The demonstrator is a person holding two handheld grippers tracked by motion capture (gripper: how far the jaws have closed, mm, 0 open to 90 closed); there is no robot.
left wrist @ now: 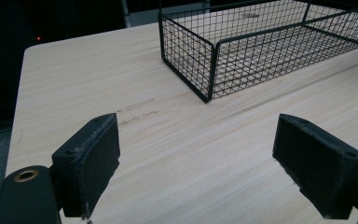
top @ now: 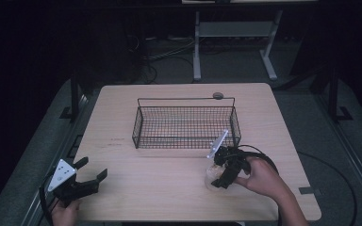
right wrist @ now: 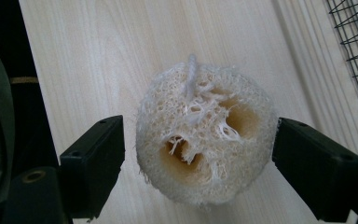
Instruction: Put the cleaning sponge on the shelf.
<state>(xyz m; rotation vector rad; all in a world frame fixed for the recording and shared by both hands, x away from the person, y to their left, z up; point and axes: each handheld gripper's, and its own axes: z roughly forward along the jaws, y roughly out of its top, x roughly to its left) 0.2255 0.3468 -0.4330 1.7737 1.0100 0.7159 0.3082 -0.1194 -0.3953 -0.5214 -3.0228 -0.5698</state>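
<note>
**Two grippers, one loofah waiting to be gripped**

Two things sit on the pale wooden bench (top: 169, 188): a black wire basket (top: 185, 123) toward the far side, apparently with nothing in it, though the mesh is hard to read from above, and a round loofah slice (right wrist: 205, 140) on the near right, just in front of the basket's right corner. Around the bench the room is dark, with cables and a metal stand on the floor beyond.

The right gripper (top: 222, 173) is lowered over the loofah, its fingers (right wrist: 93, 168) spread wide to either side and not quite touching it. The left gripper (top: 90, 176) hovers at the near left corner, fingers (left wrist: 91, 161) wide with nothing between them.

The loofah looks light, dry and springy, with open fibres and hollow channels, so it should squash under pressure rather than slip. Taking hold across its rounded sides seems best.
</note>
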